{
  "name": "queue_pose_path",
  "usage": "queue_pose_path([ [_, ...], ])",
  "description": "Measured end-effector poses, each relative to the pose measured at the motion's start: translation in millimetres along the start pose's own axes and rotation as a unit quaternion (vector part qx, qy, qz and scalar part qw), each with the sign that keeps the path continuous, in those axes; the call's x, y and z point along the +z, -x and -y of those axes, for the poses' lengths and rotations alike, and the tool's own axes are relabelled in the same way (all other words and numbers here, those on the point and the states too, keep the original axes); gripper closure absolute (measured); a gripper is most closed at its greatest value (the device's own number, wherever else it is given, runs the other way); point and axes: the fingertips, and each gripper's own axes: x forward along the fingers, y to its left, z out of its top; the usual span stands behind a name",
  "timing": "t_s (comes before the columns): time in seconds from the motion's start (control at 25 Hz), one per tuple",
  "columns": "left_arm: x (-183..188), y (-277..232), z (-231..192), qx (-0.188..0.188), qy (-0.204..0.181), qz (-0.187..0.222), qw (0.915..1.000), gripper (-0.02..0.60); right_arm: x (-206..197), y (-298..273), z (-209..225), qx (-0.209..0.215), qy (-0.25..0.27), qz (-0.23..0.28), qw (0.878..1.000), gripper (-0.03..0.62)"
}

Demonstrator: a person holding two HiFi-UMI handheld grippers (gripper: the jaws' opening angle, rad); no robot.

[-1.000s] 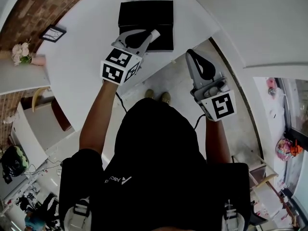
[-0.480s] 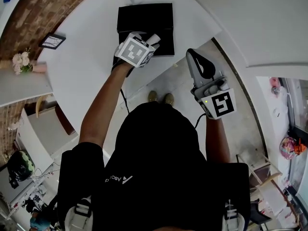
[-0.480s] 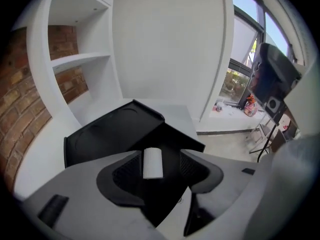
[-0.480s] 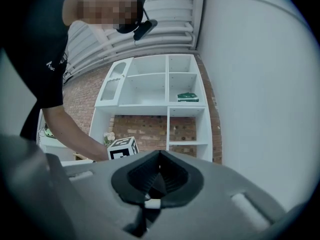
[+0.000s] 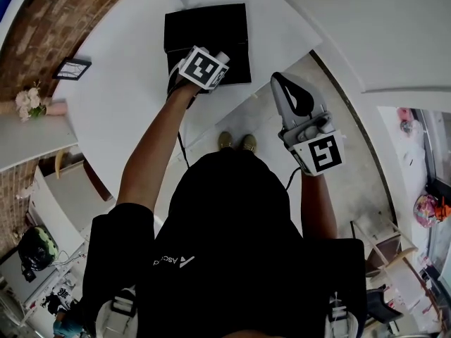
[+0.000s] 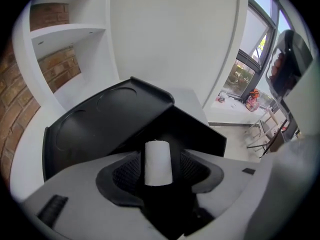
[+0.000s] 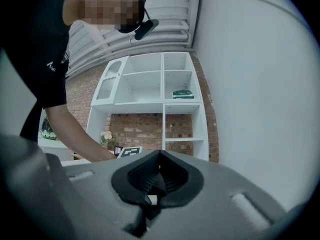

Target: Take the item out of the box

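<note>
**White cylinder loose between opening left jaws, over the black box**

The white cylinder (image 6: 158,163) stands upright between the jaws of the left gripper (image 6: 160,156). Those jaws are opening and now stand wide, with a gap on each side of the cylinder, so the pads do not press it. In the head view the cylinder (image 5: 222,56) shows over the near right part of the black box (image 5: 204,27). Whether it rests inside cannot be told.

The black box (image 6: 100,129) lies on the white bench (image 5: 120,97), its flat lid panel raised behind a dark interior whose contents cannot be made out. A small picture frame (image 5: 72,67) lies well apart, at the bench's left edge.

The right gripper (image 5: 283,82) hangs off the bench edge, above the floor (image 5: 338,174). Its jaws (image 7: 159,156) are closed together, empty.

A second ago the left gripper held the cylinder clamped at the box's near edge. It has since moved farther over the box and released its grip. The right gripper has not shifted.
</note>
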Motion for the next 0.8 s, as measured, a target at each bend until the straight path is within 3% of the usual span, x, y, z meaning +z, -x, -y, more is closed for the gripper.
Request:
queue_pose_path([
  [0.28, -2, -18, -2, -0.009, 0.016, -0.017, 0.9997, 0.344, -6, 8, 13, -0.017, -0.005, -0.003, 1.0, 0.594],
  [0.36, -2, -19, -2, -0.009, 0.016, -0.019, 0.9997, 0.376, -6, 9, 14, -0.02, -0.004, 0.002, 1.0, 0.594],
  [0.4, -2, -19, -2, -0.008, 0.016, -0.019, 0.9997, 0.403, -7, 9, 14, -0.021, -0.005, 0.0, 1.0, 0.594],
  [0.8, 0, -8, 1, -0.009, 0.026, 0.002, 0.9996, 0.408, -12, 6, 10, -0.018, -0.007, -0.006, 1.0, 0.594],
])
